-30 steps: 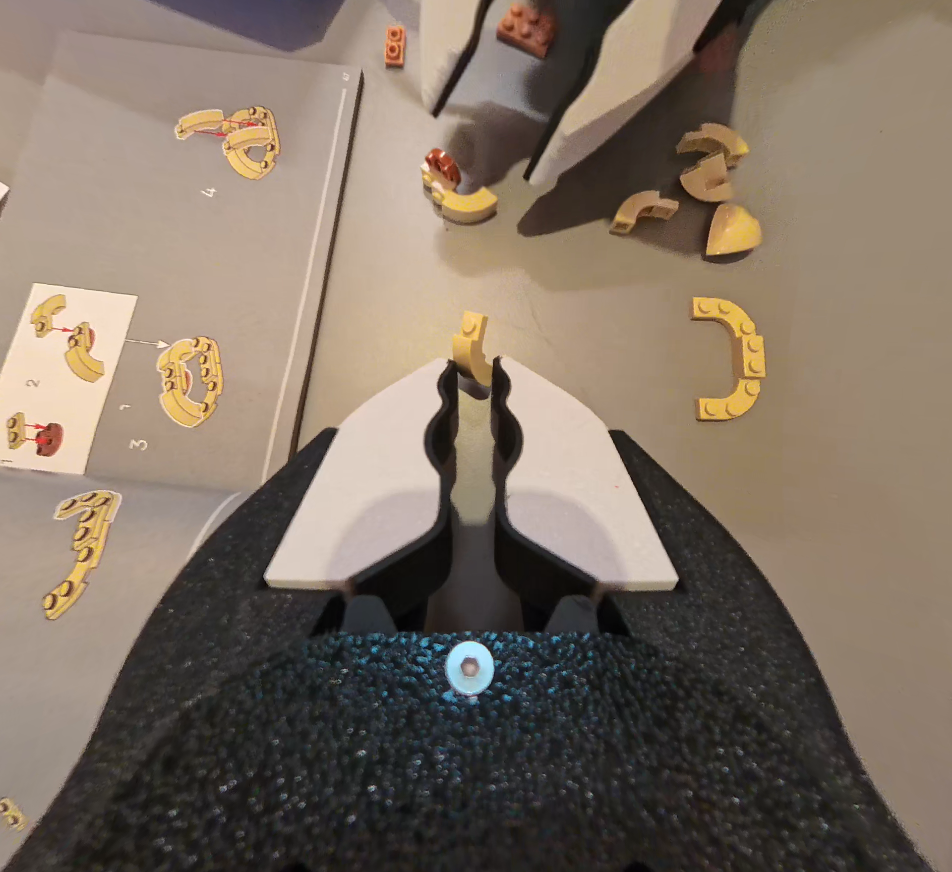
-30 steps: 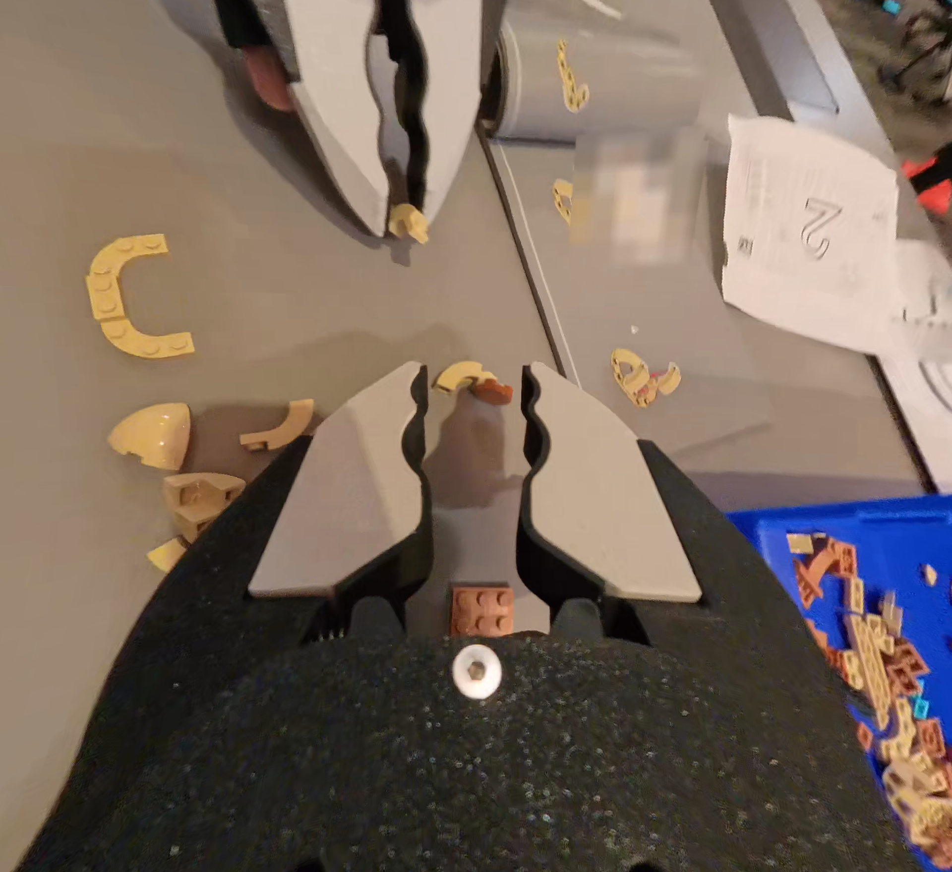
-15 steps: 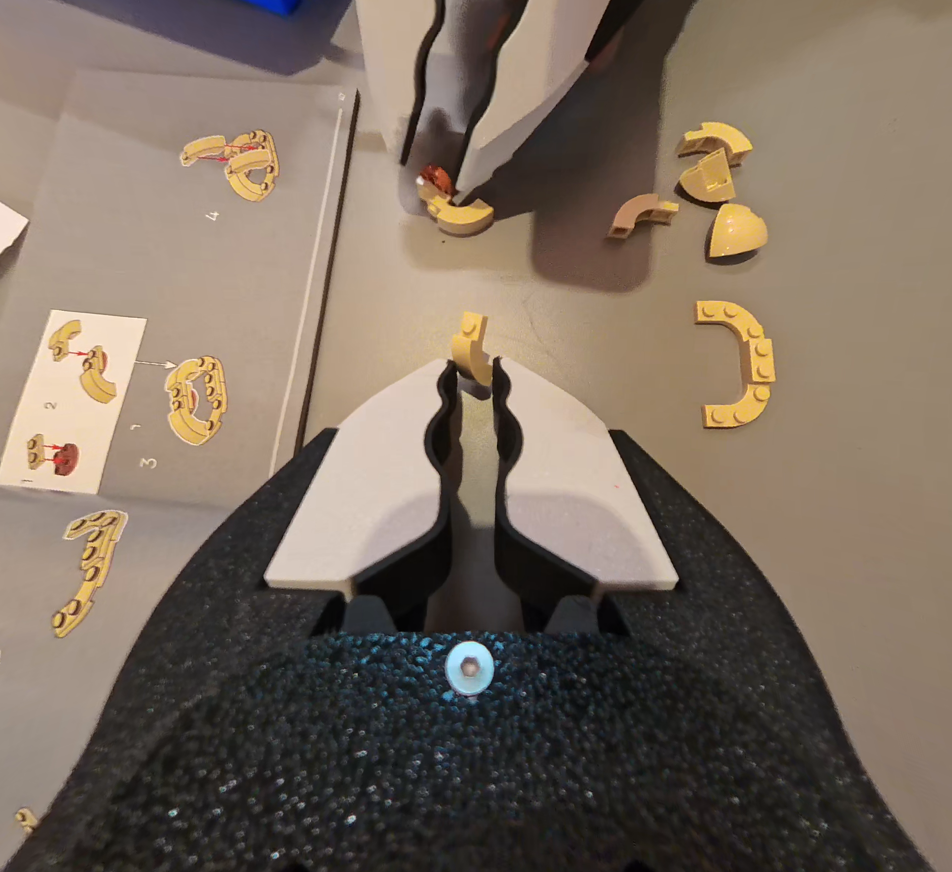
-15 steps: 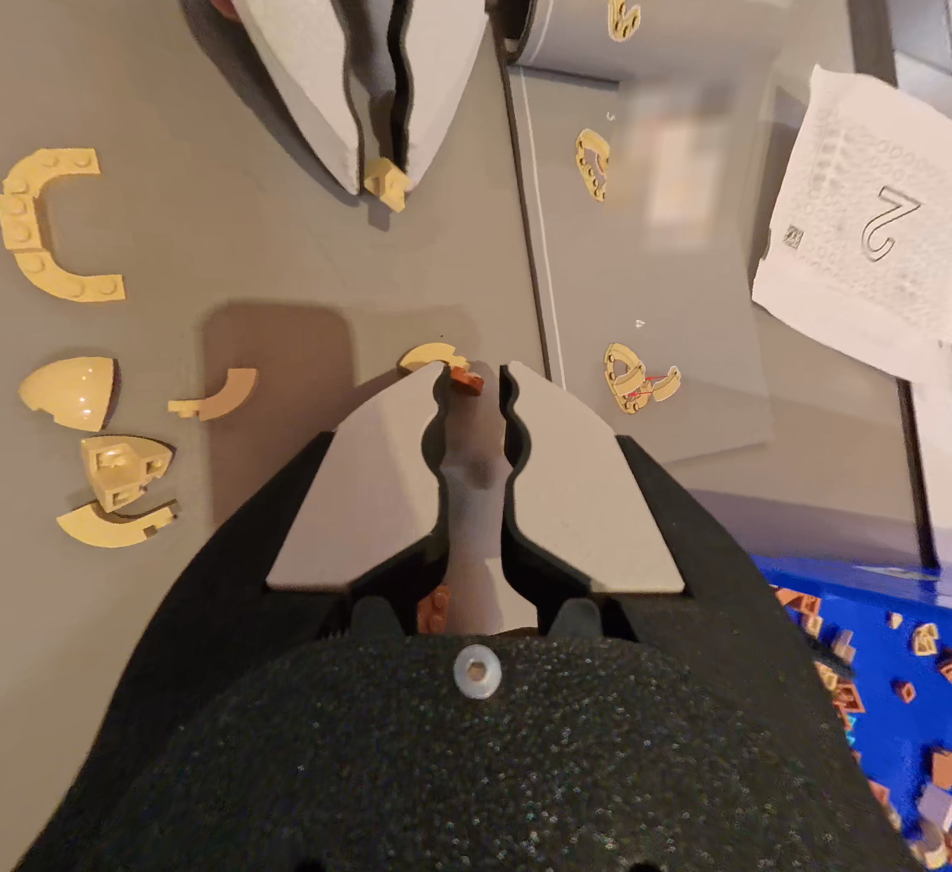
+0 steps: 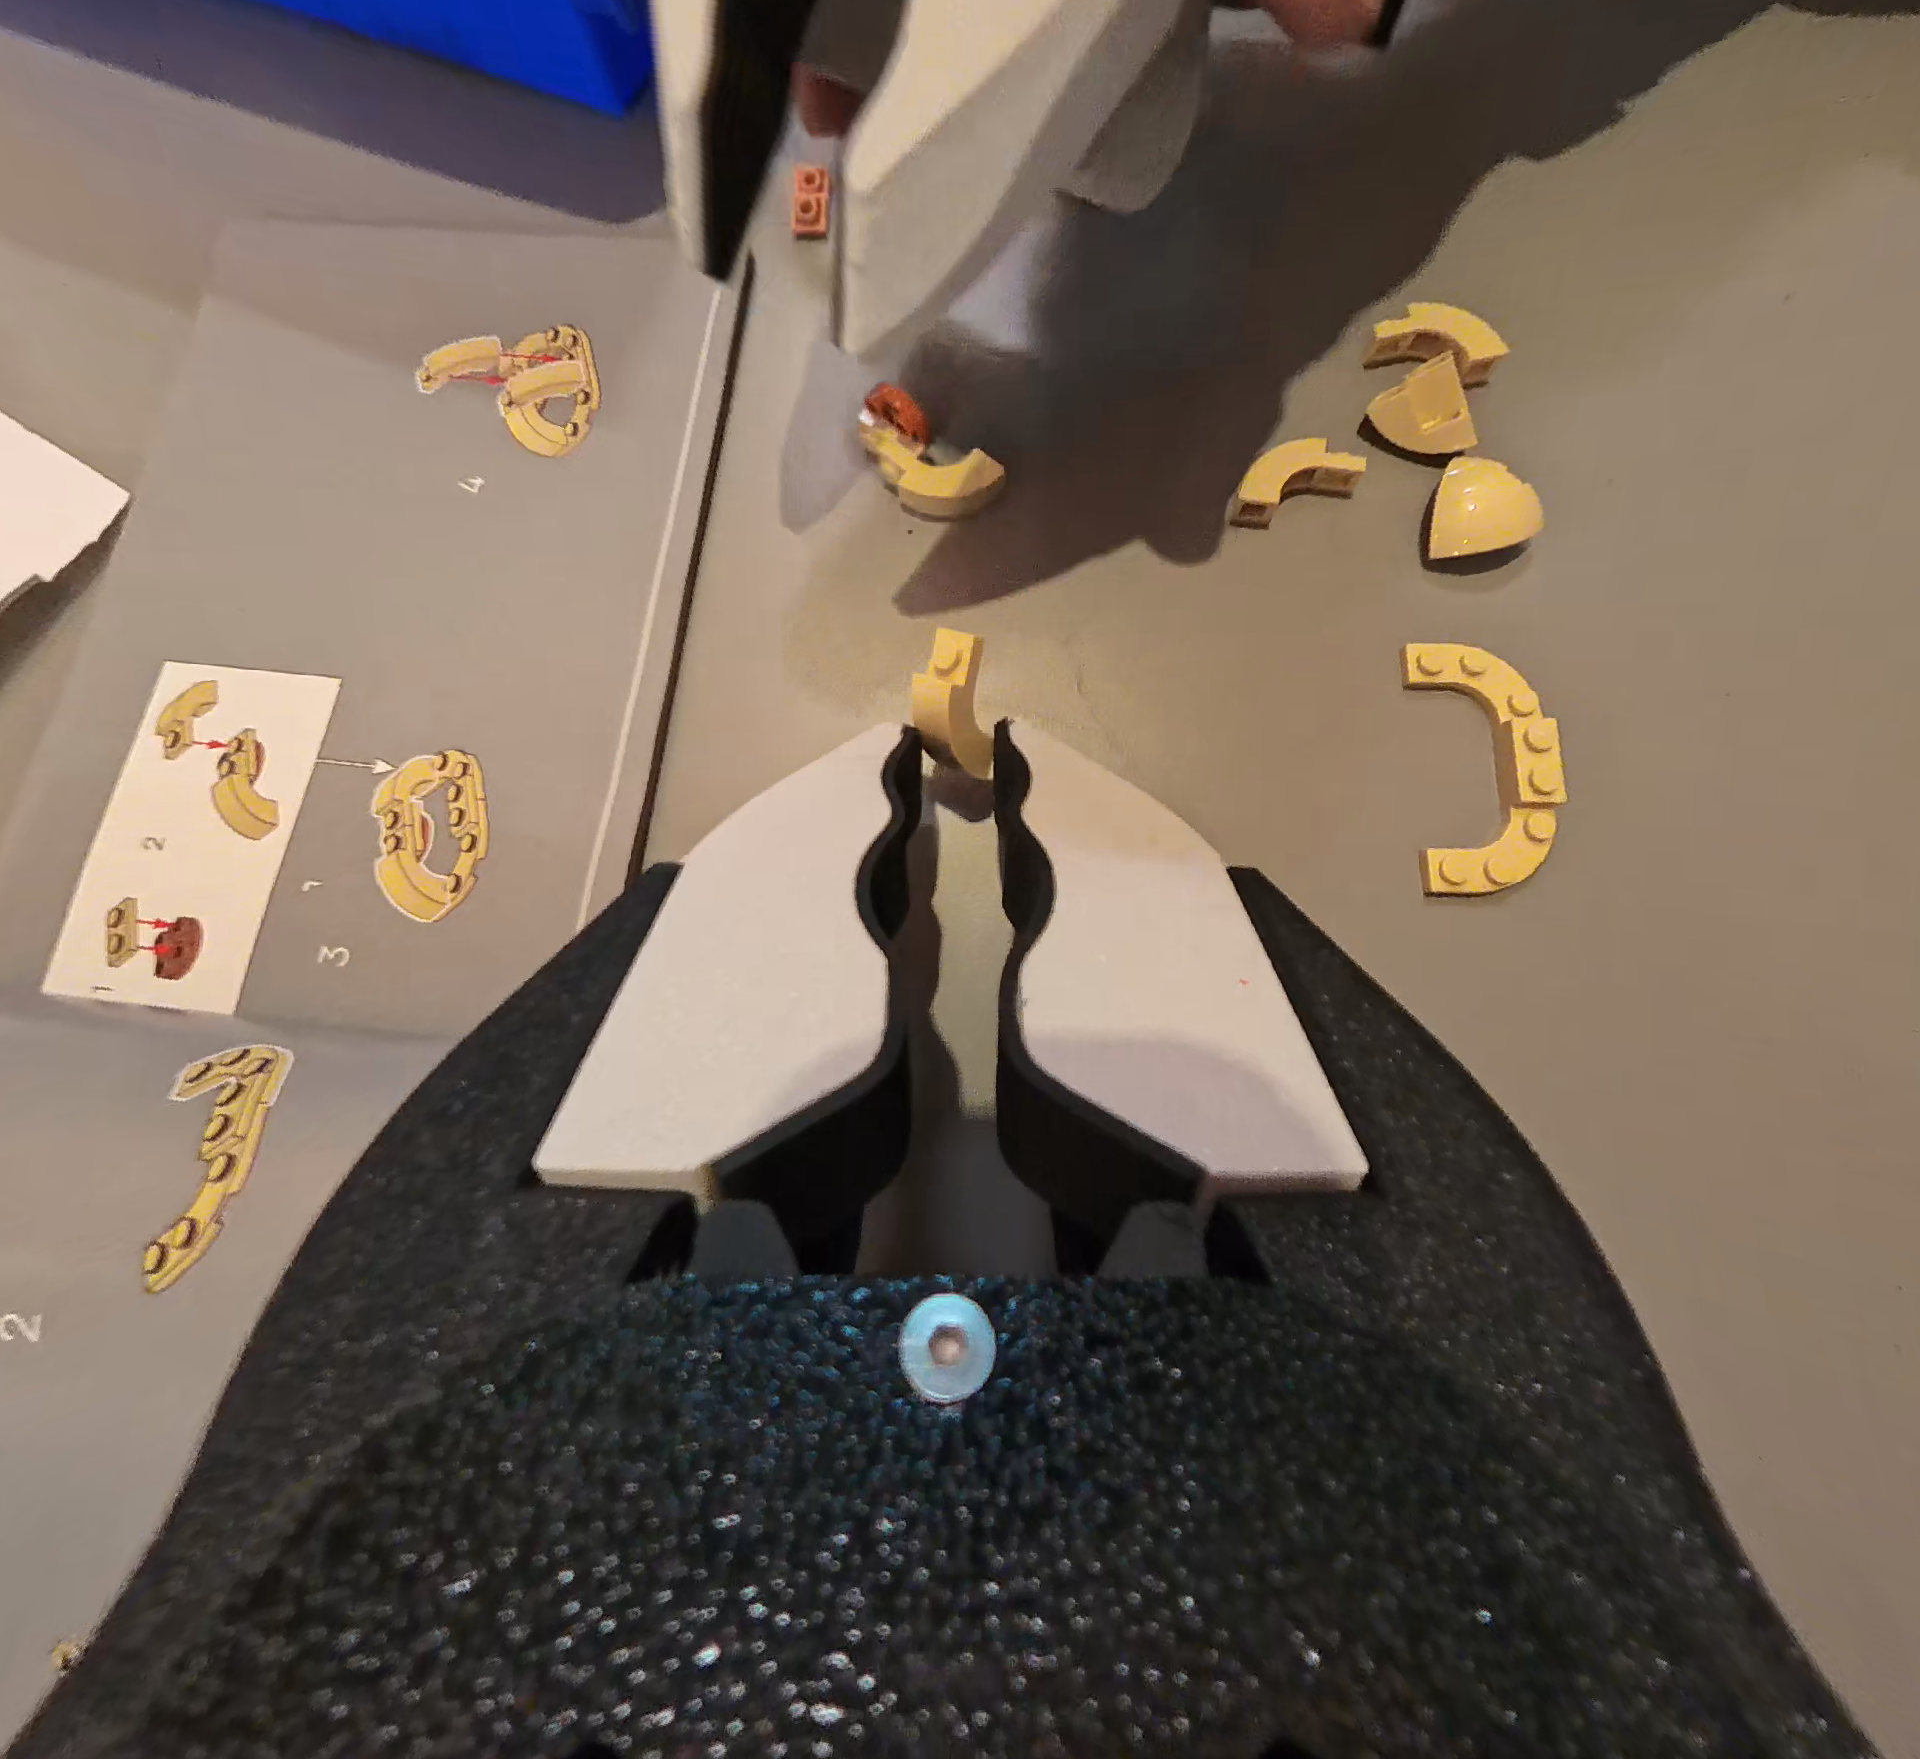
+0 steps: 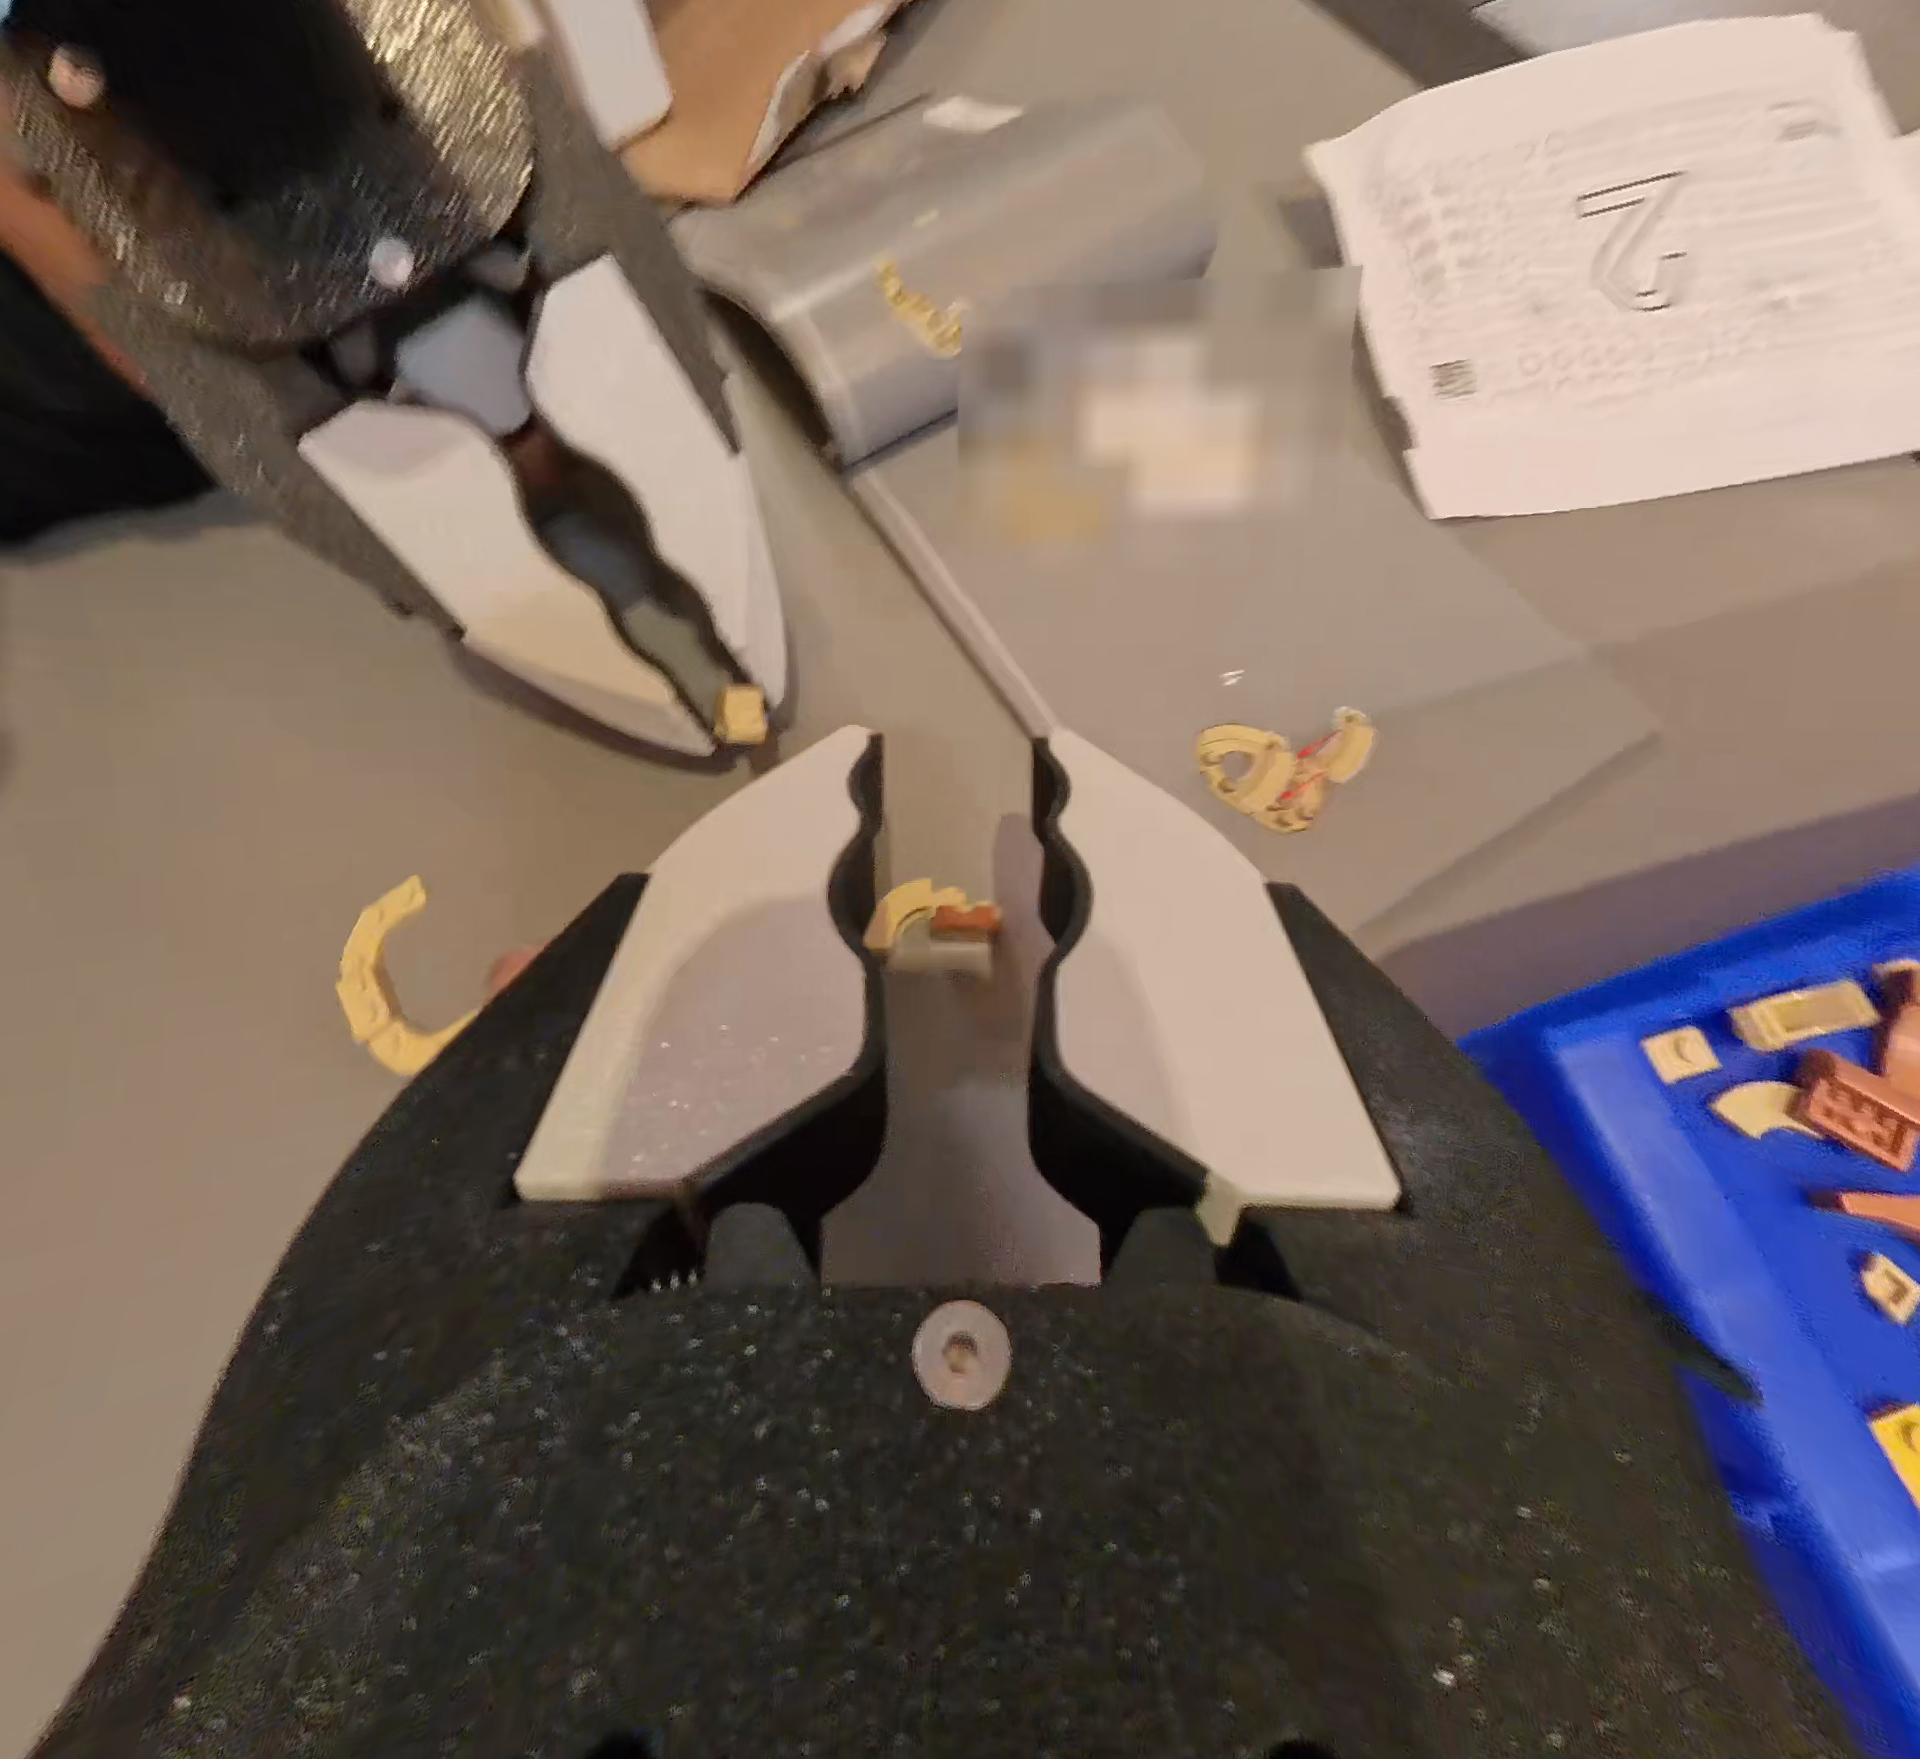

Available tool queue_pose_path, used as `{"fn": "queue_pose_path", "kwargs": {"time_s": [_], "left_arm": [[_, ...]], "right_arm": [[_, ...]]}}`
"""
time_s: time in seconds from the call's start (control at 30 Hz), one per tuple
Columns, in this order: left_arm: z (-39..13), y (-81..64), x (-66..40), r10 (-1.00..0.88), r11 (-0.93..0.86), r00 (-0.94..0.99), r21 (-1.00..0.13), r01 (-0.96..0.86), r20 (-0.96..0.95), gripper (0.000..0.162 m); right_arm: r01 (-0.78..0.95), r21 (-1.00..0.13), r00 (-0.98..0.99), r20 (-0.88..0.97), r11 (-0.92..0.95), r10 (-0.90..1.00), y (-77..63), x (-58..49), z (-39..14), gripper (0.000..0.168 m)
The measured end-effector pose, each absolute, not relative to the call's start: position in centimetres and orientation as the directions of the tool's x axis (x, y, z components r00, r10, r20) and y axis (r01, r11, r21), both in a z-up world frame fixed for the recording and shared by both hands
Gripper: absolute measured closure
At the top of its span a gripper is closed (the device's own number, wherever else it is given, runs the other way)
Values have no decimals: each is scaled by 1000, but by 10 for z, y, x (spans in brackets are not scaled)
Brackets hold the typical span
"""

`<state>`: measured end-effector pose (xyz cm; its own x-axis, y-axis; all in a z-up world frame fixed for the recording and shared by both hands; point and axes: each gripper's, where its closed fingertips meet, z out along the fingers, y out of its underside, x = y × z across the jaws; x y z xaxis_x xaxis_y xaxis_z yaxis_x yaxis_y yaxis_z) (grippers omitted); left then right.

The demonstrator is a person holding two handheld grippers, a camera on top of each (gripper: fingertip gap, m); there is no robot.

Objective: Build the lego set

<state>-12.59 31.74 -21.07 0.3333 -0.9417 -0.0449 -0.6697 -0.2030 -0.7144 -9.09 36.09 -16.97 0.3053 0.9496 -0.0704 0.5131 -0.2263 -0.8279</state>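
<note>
While the left tongs [image 5: 951, 743] keep pinching the tan curved brick [image 5: 951, 707], the right tongs [image 6: 956, 774], parted, have lifted off the small tan-and-brown assembly [image 6: 935, 925] lying ungrasped.

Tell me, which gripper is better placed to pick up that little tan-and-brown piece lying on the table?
The right gripper, probably. Its jaws are open with the tan-and-brown piece lying between its fingers. The left gripper is shut on a tan curved brick, so it is not free.
</note>
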Motion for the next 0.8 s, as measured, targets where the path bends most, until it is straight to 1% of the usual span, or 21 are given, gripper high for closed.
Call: {"fn": "queue_pose_path", "kwargs": {"time_s": [0.1, 0.13, 0.2, 0.3, 0.37, 0.43, 0.53, 0.67, 0.77, 0.8], "left_arm": [[-214, 317, -124, -942, -197, 330, -709, -677, -54, 149], [-214, 317, -123, -943, -194, 328, -712, -675, -54, 149], [-213, 316, -120, -946, -181, 320, -720, -670, -60, 150], [-204, 315, -113, -948, -154, 310, -761, -630, -65, 149], [-194, 316, -106, -947, -139, 316, -806, -575, -62, 149], [-179, 316, -98, -948, -121, 316, -866, -485, -45, 150], [-148, 313, -86, -952, -122, 304, -958, -258, 39, 150], [-123, 309, -81, -950, -183, 262, -983, -22, 171, 150], [-115, 311, -79, -941, -201, 265, -978, 57, 209, 150], [-116, 313, -79, -935, -203, 285, -978, 50, 209, 150]], "right_arm": [[386, -883, 380, -113, -268, 918, 377, -89, -157, 121], [318, -906, 380, -149, -280, 913, 380, -90, -149, 118], [159, -936, 330, -248, -312, 911, 378, -93, -127, 113], [-99, -934, 225, -357, -343, 907, 376, -90, -88, 113], [-272, -895, 142, -400, -353, 905, 374, -86, -62, 112], [-421, -818, 55, -455, -393, 889, 374, -80, -42, 106], [-578, -716, 17, -490, -392, 871, 379, -68, -25, 106], [-679, -624, -43, -492, -387, 869, 374, -60, -11, 102], [-732, -556, -95, -488, -394, 868, 368, -56, 4, 101], [-728, -565, -96, -477, -388, 874, 366, -58, 8, 105]]}}
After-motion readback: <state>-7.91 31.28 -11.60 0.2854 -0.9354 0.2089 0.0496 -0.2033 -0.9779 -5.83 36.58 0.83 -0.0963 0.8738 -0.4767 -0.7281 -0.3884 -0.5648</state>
